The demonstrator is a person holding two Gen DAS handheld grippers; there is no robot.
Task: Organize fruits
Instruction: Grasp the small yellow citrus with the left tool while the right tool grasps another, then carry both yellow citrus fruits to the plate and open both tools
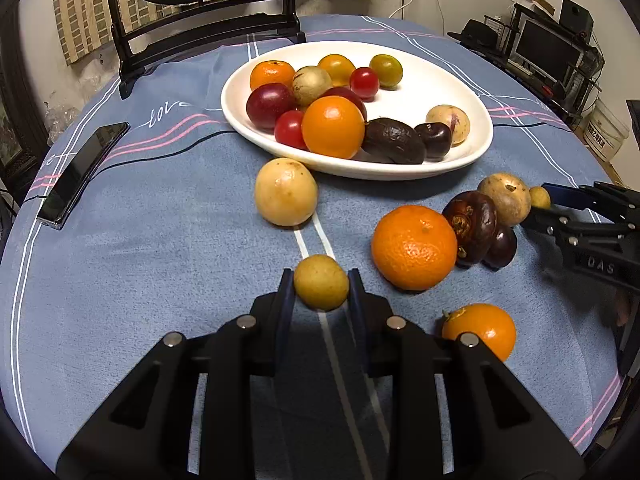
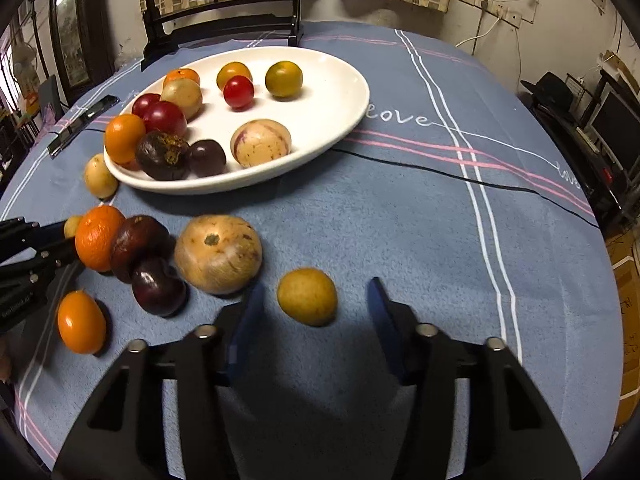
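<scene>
My left gripper (image 1: pixel 321 280) is shut on a small yellow fruit (image 1: pixel 321 282), with both pads against its sides just above the blue cloth. My right gripper (image 2: pixel 314 300) is open around another small yellow fruit (image 2: pixel 307 296) lying on the cloth, and neither pad touches it. A white oval plate (image 1: pixel 240 92) at the back holds several fruits. Loose on the cloth are a pale round fruit (image 1: pixel 286 192), a big mandarin (image 1: pixel 414 248), two dark fruits (image 1: pixel 472 228), a tan fruit (image 2: pixel 218 254) and a small orange (image 1: pixel 480 330).
A black phone (image 1: pixel 82 172) lies near the left edge of the round table. A dark mirror stand (image 1: pixel 200 28) rises behind the plate. Shelves with a monitor (image 1: pixel 548 48) stand beyond the table's right side.
</scene>
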